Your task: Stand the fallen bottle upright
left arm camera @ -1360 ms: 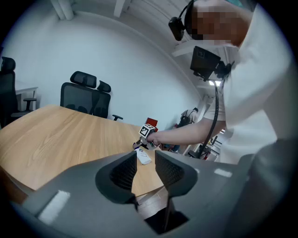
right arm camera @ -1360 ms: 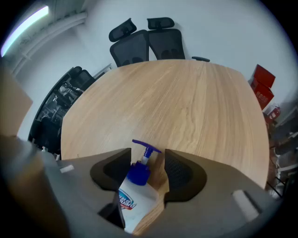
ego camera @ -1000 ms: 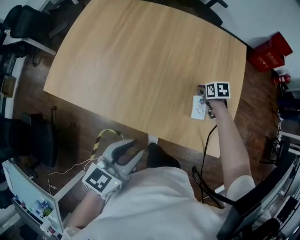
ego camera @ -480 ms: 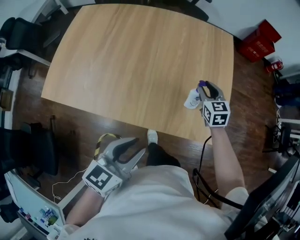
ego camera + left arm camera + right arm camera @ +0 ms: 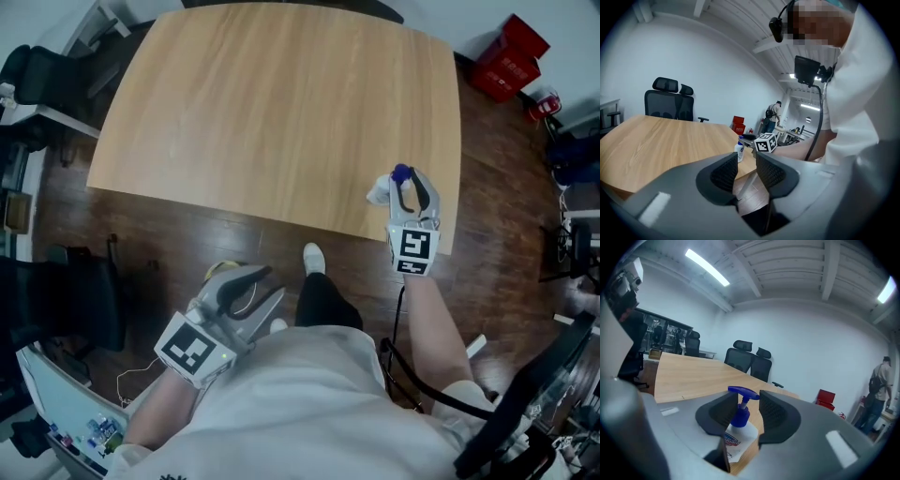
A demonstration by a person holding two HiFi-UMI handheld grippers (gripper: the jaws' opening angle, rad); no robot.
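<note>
Change: a second ago the bottle (image 5: 380, 192) lies flat on the table (image 5: 281, 112) beside the right tongs (image 5: 410, 189). Now it is tipped up, blue pump uppermost, with the right tongs clamped on its neck.

Position: near right corner of the table, close to the edge. Cannot tell whether the base rests on the wood.

Judgement: the uprighting looks mostly done. Seating the base squarely and letting go remain.

Left tongs (image 5: 251, 292): low, off the table's near side, by the person's body. Jaws a little apart, nothing between.

Surface: pale wood grain, smooth.

Room: dark plank floor (image 5: 506, 187), red boxes (image 5: 511, 52) at far right, black office chairs (image 5: 752, 359) at the far side.
</note>
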